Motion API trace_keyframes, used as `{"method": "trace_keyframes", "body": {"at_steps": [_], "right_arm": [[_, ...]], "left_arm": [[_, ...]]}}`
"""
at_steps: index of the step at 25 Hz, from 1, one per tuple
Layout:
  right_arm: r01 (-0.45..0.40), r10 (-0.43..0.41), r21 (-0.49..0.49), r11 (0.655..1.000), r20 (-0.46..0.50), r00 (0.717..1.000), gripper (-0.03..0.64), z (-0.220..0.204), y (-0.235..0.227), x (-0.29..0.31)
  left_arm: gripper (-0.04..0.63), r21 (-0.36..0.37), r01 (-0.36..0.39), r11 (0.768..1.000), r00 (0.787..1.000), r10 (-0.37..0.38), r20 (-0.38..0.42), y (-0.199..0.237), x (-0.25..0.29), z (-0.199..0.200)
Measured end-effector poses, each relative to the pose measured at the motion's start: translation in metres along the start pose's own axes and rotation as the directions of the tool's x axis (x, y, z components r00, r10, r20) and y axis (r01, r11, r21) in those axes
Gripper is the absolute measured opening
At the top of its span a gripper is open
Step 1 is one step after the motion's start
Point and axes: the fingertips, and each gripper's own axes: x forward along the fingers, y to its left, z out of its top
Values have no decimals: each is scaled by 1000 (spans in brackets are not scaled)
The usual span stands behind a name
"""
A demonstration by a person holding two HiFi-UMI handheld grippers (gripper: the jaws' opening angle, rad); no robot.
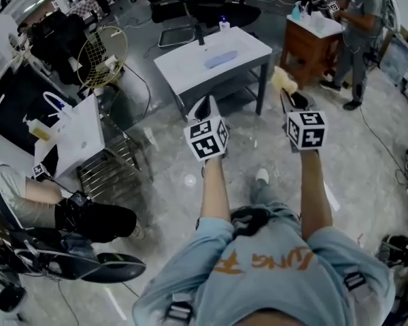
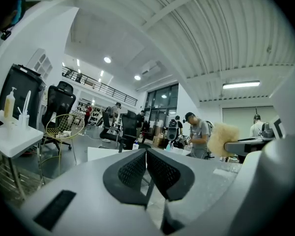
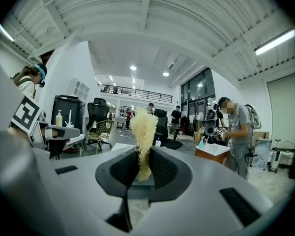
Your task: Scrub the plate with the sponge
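My right gripper (image 1: 290, 95) is shut on a pale yellow fibrous sponge (image 1: 283, 80). In the right gripper view the sponge (image 3: 143, 132) stands up out of the pinched jaws of the right gripper (image 3: 143, 163). My left gripper (image 1: 205, 104) is held up beside it, jaws shut with nothing between them. In the left gripper view its own jaws (image 2: 146, 154) meet, and the sponge (image 2: 222, 139) shows off to the right. A pale blue plate (image 1: 220, 60) lies on a white table (image 1: 183, 66) ahead of both grippers, well apart from them.
A wooden stand with a white basin (image 1: 313, 32) is at the back right, with a person (image 1: 359, 26) beside it. Another white table (image 1: 81, 134) with a soap bottle stands at the left, near a gold wire chair (image 1: 102, 56). A seated person's legs (image 1: 88, 216) are at lower left.
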Motion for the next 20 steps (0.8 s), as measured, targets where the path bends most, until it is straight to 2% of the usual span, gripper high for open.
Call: {"method": "trace_keyframes", "body": {"at_steps": [4, 10, 17, 20], "right_arm": [[-11, 11, 14, 1000, 23, 1000, 49, 0, -9, 20], [-9, 6, 80, 997, 45, 999, 49, 0, -49, 84], [-100, 98, 65, 993, 37, 994, 50, -7, -60, 175], [-115, 114, 75, 991, 18, 993, 51, -16, -78, 218]], "left_arm": [[3, 10, -18, 1000, 1000, 18, 10, 10, 18, 5], [3, 17, -44, 999, 998, 44, 34, 27, 66, 17], [3, -20, -70, 997, 997, 70, -9, 40, 149, -6], [3, -36, -65, 997, 997, 64, -43, 40, 196, -20]]}}
